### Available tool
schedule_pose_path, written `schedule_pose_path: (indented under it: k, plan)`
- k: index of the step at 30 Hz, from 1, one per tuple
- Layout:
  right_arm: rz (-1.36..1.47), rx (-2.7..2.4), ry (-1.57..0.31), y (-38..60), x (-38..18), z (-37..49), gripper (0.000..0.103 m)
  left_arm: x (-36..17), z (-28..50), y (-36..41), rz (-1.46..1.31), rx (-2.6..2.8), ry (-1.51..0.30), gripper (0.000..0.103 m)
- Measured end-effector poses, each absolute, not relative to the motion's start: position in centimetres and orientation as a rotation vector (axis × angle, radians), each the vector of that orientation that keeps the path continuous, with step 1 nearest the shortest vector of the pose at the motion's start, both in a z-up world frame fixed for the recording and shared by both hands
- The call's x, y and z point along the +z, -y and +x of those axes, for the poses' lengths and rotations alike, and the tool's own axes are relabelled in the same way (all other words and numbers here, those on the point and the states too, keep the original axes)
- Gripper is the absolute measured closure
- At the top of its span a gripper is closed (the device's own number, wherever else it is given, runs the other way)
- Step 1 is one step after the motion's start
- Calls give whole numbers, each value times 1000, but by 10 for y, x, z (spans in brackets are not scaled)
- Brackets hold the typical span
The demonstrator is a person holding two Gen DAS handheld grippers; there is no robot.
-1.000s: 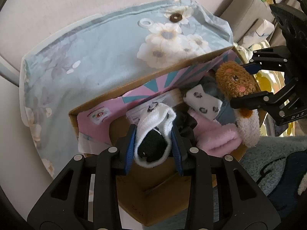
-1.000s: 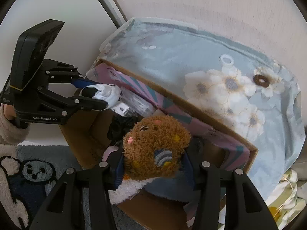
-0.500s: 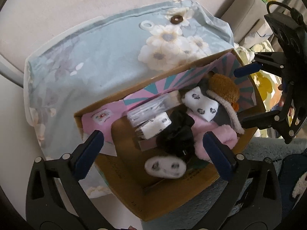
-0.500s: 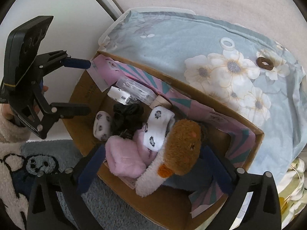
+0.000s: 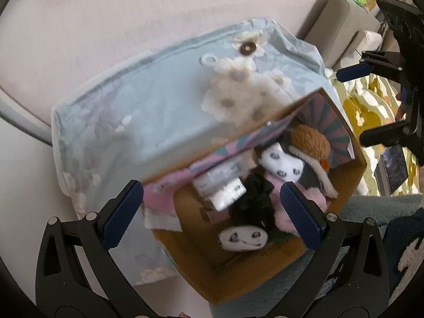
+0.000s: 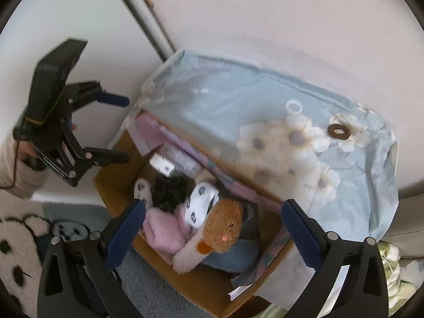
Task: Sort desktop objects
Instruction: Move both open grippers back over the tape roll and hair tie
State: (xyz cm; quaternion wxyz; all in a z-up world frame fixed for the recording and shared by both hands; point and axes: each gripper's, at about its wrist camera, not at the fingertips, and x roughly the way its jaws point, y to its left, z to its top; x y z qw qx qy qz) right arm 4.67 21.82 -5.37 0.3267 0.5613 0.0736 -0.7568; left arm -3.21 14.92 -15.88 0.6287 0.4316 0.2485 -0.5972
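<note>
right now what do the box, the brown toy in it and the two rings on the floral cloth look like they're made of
Box: corrugated cardboard, matte brown walls, printed pink and teal inside.
Brown toy: plush fabric, fuzzy pile; the cream part beside it looks fleecy.
White ring and brown ring: probably fabric-covered hair ties, though blur leaves it open.
Floral cloth: thin woven fabric, creased.

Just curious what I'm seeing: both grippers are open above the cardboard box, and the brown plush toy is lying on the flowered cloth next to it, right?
Not quite. The brown plush toy lies inside the cardboard box, among the socks, not on the flowered cloth; the right wrist view shows it. The rest holds: the left gripper and the right gripper are both open above the box.
</note>
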Motion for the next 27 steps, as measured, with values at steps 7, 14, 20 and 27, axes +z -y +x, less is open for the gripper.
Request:
schedule_pose_path:
  k: [7, 14, 20, 27]
  plan:
    - [1422, -2154, -270, -243, -32, 28, 1, -134, -29, -125, 963, -1390, -495, 0]
    - [1465, -2253, -258, -273, -37, 10, 1, -116, -37, -90, 958, -1410, -440, 0]
    - [1505, -2267, -207, -291, -60, 0, 1, -111, -62, -51, 987, -1486, -368, 0]
    - [1514, -2275, -164, -305, -106, -42, 1, -141, -88, 32, 1098, -1506, -267, 1]
